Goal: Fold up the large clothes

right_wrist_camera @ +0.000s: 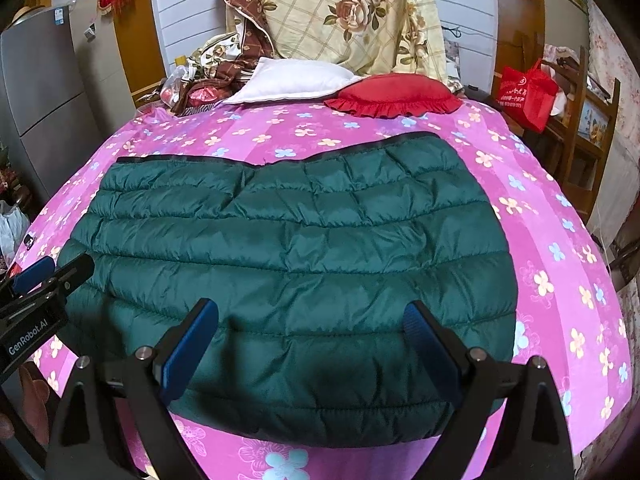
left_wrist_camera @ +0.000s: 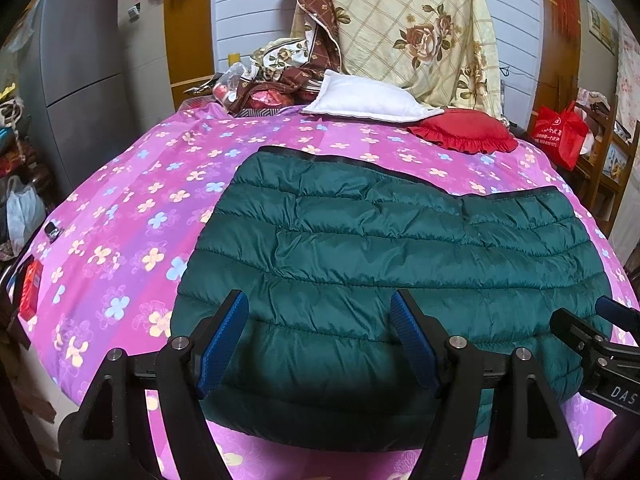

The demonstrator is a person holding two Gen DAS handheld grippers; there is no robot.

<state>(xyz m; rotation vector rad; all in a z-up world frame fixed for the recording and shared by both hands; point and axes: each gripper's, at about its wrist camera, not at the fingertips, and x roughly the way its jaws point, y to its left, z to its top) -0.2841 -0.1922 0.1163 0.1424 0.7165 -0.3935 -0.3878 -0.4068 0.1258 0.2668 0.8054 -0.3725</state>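
A dark green quilted down jacket [left_wrist_camera: 384,264] lies folded flat on the pink flowered bed sheet [left_wrist_camera: 132,208]; it also shows in the right wrist view [right_wrist_camera: 288,248]. My left gripper [left_wrist_camera: 320,304] is open and empty, hovering over the jacket's near left part. My right gripper [right_wrist_camera: 312,312] is open and empty over the jacket's near right part. The right gripper shows at the right edge of the left wrist view [left_wrist_camera: 600,332]. The left gripper shows at the left edge of the right wrist view [right_wrist_camera: 48,272].
A white pillow [left_wrist_camera: 368,100] and a red frilled cushion [left_wrist_camera: 468,130] lie at the bed's far end, under a hanging floral quilt [left_wrist_camera: 420,28]. A grey fridge [left_wrist_camera: 80,72] stands left. A red bag [left_wrist_camera: 560,136] sits on a shelf at right.
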